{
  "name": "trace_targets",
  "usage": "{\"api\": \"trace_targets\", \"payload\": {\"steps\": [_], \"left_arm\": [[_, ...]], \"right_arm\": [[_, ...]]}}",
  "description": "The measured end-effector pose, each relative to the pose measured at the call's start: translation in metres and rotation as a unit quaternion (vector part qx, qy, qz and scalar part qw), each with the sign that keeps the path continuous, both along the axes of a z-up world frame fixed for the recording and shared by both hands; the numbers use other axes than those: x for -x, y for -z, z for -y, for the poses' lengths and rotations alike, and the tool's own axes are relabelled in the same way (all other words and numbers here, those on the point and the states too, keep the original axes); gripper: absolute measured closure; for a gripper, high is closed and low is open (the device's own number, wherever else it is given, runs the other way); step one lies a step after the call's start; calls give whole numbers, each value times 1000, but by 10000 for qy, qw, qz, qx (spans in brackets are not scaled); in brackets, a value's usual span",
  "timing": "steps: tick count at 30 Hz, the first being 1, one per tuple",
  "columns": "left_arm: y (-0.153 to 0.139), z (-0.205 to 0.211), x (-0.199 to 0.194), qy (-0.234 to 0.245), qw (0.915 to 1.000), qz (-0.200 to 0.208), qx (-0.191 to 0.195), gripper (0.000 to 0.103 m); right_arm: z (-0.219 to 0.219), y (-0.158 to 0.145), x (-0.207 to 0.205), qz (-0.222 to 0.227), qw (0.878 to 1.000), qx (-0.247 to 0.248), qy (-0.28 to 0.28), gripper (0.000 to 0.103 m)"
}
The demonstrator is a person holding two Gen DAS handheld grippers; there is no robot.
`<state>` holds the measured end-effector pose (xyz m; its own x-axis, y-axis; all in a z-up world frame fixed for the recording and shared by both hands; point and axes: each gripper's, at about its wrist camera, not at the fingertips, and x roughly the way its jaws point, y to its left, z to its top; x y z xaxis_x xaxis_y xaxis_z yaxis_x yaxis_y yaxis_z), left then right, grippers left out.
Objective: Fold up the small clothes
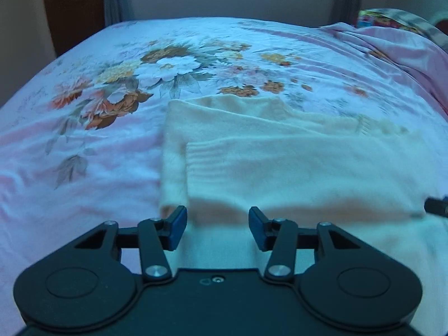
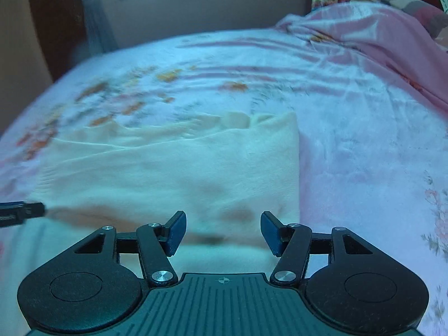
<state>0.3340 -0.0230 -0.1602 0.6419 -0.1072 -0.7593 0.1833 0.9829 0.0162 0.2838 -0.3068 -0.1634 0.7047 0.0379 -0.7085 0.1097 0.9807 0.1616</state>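
1. Cream sweater (image 1: 280, 162) lying flat on the floral sheet (image 1: 112, 89), partly folded: sleeve with ribbed cuff laid across the body, near fold just ahead of both tools.
2. Left gripper (image 1: 217, 228) spread wide, holding nothing, poised at the sweater's near-left edge.
3. Right gripper (image 2: 223, 231) likewise spread and empty, at the sweater's near-right part, close to its right corner.
4. Likely light, soft and limp (fuzzy knit, no stiffness); expected to sag and drape when lifted, little risk of slipping from the blue pads (image 1: 176, 228).
5. Best taken by the doubled near edge at both corners, pinching all layers together so the sleeve stays tucked.
6. Sheet beneath the sweater smooth, thin, wrinkled; could get pinched along with the knit if the jaws dig too low.
7. Pink blanket (image 2: 392, 44) bunched well beyond the sweater, to its right.
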Motion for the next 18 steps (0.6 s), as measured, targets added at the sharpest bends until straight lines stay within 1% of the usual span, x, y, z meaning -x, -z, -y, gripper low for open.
{"api": "trace_targets", "payload": {"steps": [2, 5, 8, 10, 13, 18], "left_arm": [[-2, -7, 23, 147, 9999, -68, 14, 54], [4, -22, 59, 198, 9992, -319, 120, 54], [12, -36, 91, 181, 9991, -379, 5, 54], [11, -46, 111, 148, 9991, -404, -12, 54], [5, -59, 138, 144, 9987, -487, 16, 54], [-9, -83, 181, 38, 9991, -417, 39, 53]], "right_arm": [[-7, -6, 23, 40, 9998, -77, -184, 44], [-19, -4, 55, -106, 9985, -422, -341, 44], [-32, 14, 82, -492, 9973, -287, -455, 44], [-37, 15, 101, -469, 9976, -188, -469, 44], [-37, 5, 129, -410, 9975, -366, -446, 44], [-36, -6, 186, -410, 9977, -392, -376, 44]]}}
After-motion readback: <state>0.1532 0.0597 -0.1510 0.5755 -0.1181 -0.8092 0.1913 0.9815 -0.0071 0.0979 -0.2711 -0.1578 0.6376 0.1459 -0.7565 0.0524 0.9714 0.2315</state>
